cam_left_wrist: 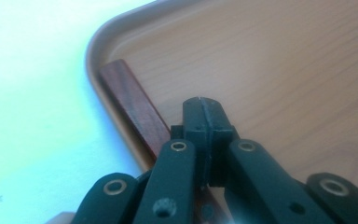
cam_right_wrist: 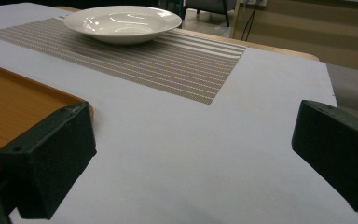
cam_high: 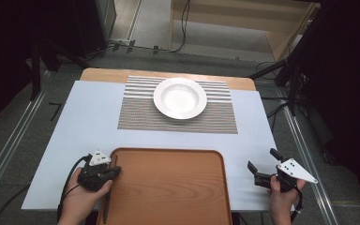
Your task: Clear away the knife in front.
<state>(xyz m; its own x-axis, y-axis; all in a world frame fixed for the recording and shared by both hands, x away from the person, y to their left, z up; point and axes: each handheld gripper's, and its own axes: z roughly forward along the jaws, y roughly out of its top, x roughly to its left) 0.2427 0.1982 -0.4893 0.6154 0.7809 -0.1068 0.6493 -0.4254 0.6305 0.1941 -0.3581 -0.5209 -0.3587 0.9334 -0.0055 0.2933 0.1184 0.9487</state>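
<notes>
We see the left claw (cam_high: pixel 107 172) over the near-left corner of the wooden tray (cam_high: pixel 168 187), its jaws pressed together just beside a dark wooden stick (cam_left_wrist: pixel 135 109) lying along the tray's left rim; whether the stick is pinched we cannot tell. The right claw (cam_high: pixel 262 168) hovers spread wide above the desk (cam_high: pixel 93 117) near its near-right corner, holding nothing. A white bowl (cam_high: pixel 180 97) sits on the striped placemat (cam_high: pixel 215 119) toward the far edge. We judge the work barely begun: the stick is not yet lifted from the tray.
</notes>
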